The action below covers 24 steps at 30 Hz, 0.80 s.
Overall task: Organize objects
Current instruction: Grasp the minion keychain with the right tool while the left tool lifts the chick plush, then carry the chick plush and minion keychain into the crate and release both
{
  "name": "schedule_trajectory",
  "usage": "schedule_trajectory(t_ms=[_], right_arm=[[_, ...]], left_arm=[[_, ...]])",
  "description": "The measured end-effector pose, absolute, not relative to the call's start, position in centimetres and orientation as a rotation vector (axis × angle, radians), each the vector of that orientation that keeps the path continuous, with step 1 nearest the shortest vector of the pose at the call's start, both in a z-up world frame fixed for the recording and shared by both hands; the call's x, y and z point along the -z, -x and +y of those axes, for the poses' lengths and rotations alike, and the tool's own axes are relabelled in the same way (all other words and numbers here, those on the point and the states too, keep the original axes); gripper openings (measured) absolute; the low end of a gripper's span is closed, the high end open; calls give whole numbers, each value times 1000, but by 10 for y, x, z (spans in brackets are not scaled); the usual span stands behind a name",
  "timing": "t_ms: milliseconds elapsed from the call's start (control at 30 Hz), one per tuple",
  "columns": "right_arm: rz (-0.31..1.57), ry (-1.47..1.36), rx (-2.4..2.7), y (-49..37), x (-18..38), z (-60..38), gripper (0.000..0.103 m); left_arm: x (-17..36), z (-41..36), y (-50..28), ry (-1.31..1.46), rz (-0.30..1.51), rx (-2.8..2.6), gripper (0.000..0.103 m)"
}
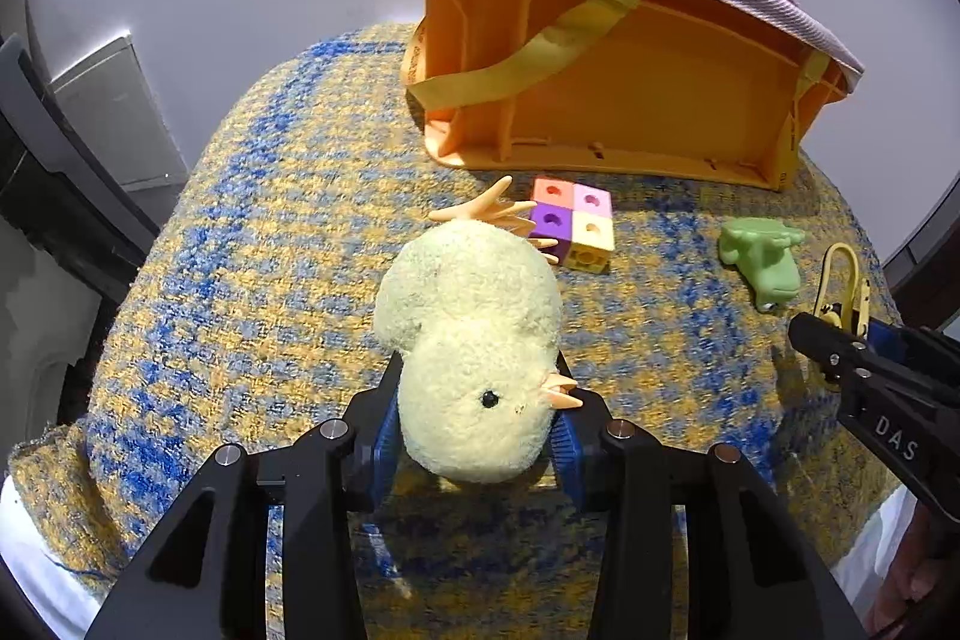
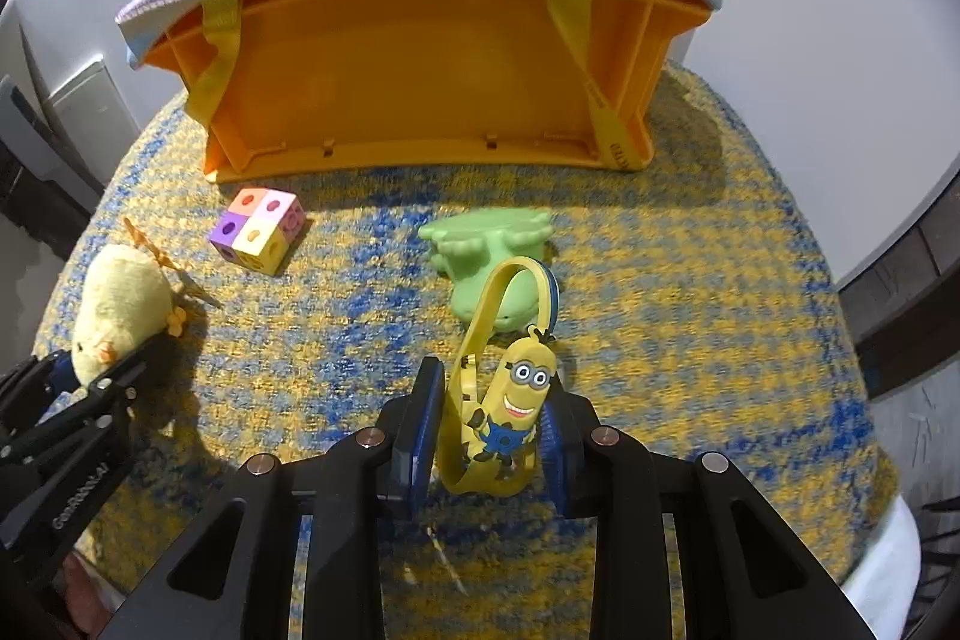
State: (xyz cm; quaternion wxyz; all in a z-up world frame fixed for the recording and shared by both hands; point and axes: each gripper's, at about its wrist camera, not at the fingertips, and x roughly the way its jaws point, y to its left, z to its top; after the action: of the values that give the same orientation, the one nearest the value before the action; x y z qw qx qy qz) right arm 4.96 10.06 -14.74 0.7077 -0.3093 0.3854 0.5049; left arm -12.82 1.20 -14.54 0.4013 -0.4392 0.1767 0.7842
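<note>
Facing the right wrist only, the minion tag [image 2: 513,412] shows its grin

Orange plastic crate [image 2: 420,70] on its side, opening facing camera, pastel woven cloth over its top. Before it: four-colour block cube [image 2: 258,229], toward the crate's left end; green rubber frog [image 2: 492,250] near mid-front. Fluffy yellow plush chick [image 1: 474,340], gripper-held, nearer than cube. Yellow minion keychain [image 2: 510,412], gripper-held, just before frog.
</note>
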Motion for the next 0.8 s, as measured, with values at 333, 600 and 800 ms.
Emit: schedule_trajectory(t_ms=[333, 600, 800], right_arm=[[793, 640, -1159, -56, 100, 100, 30], [754, 587, -1196, -72, 57, 102, 30], [727, 558, -1212, -82, 31, 110, 30]], left_arm=[[109, 20, 121, 1055, 433, -1991, 42], [66, 33, 126, 991, 406, -2015, 42], [38, 47, 131, 947, 394, -2017, 42]])
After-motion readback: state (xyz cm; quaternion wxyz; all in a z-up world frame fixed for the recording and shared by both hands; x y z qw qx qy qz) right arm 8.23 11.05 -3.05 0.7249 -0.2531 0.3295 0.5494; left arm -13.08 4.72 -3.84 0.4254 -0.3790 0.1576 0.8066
